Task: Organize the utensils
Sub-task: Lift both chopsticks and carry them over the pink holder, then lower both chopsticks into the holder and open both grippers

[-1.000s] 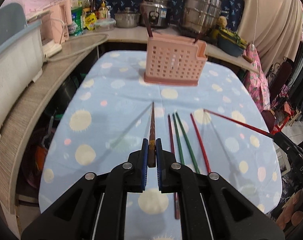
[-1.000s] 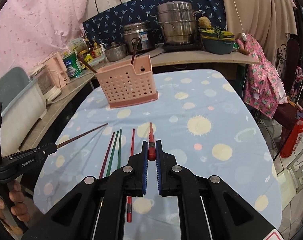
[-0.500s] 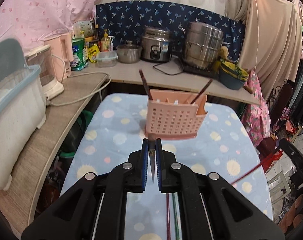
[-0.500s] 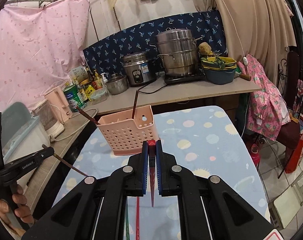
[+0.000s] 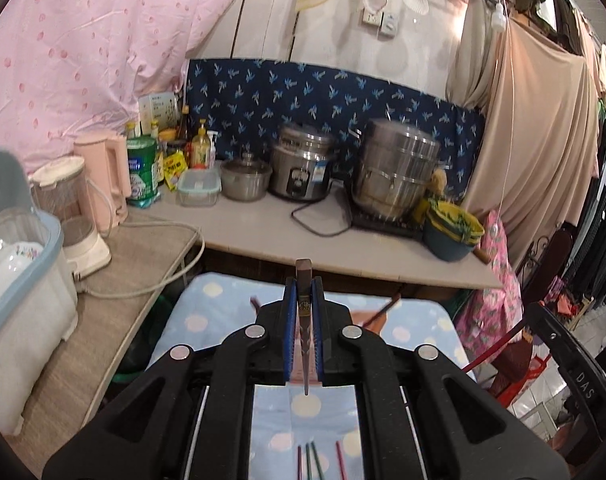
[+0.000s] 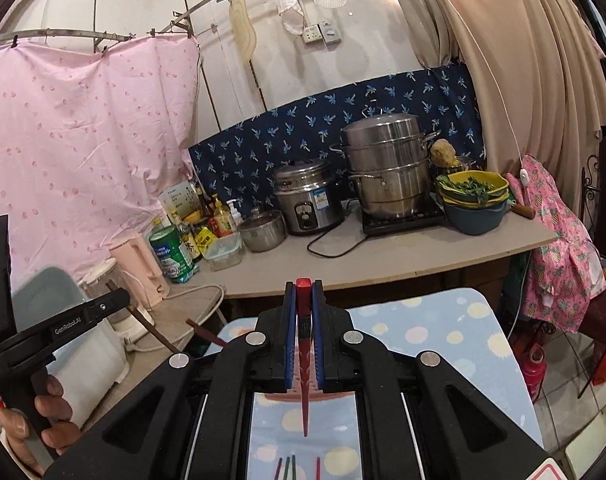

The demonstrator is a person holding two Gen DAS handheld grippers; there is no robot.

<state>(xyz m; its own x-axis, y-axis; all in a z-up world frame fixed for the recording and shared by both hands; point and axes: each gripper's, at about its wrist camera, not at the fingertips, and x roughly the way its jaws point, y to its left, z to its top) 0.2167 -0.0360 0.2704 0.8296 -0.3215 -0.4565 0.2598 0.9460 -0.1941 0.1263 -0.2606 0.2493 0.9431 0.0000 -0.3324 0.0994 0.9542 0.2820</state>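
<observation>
My left gripper (image 5: 303, 292) is shut on a brown chopstick (image 5: 304, 344) that hangs tip-down between the blue pads, high above the spotted blue table (image 5: 207, 320). My right gripper (image 6: 303, 300) is shut the same way on a red chopstick (image 6: 304, 380). The pink utensil holder (image 5: 365, 314) is almost wholly hidden behind the jaws; two dark chopsticks (image 5: 385, 307) poke out of it. Three chopsticks (image 5: 315, 462) lie on the cloth below. In the right wrist view the left gripper (image 6: 115, 304) shows at the left with its brown chopstick (image 6: 151, 328).
A counter (image 5: 263, 236) behind the table carries a rice cooker (image 5: 303, 172), a steel steamer pot (image 5: 397, 168), bowls, bottles and a pink kettle (image 5: 107, 180). A lidded tub of dishes (image 5: 19, 280) stands at the left. A person's hand (image 6: 51, 412) grips the left tool.
Both grippers rose from the table with their chopsticks, which swung from lying forward to hanging tip-down. The pink holder slid from plain view to behind the jaws.
</observation>
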